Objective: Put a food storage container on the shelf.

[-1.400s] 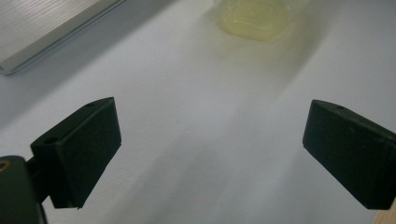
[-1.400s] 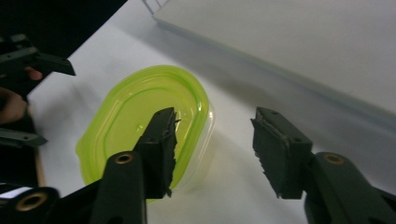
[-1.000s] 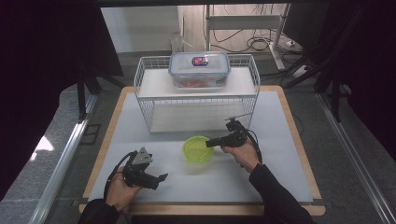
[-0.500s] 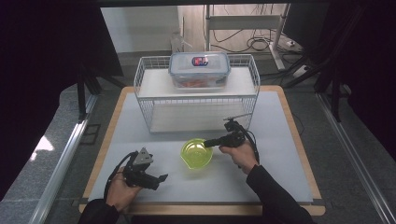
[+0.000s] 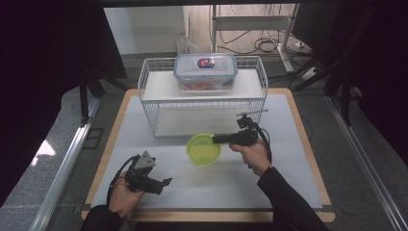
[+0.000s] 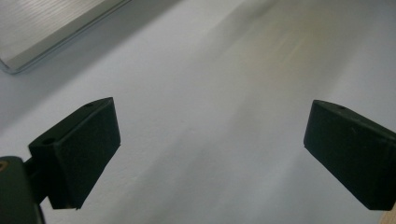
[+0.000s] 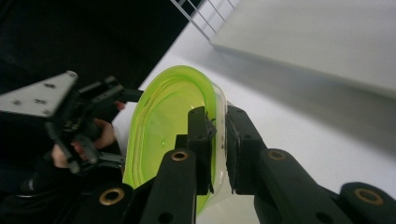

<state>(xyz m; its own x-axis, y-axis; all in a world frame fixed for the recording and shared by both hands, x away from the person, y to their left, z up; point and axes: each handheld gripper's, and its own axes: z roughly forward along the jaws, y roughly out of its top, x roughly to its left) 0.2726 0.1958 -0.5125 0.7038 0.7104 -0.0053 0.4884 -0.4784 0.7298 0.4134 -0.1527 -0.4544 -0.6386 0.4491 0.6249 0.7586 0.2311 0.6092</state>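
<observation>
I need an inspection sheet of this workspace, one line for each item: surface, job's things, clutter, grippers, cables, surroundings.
Surface: white mat on a wooden table.
Job's things: green bowl, rim pinched by the right gripper.
Clutter: lidded food container on top of a white wire rack.
Grippers: left gripper open over bare mat; right gripper shut on the bowl.
Cables: one trails from each gripper; more on the floor behind.
Surroundings: dark screens at both sides.

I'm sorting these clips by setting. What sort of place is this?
Likely a lab-style recording bench, not a home kitchen: a bare table with a white wire rack, cables on the floor, and the right gripper holding a green bowl.
</observation>
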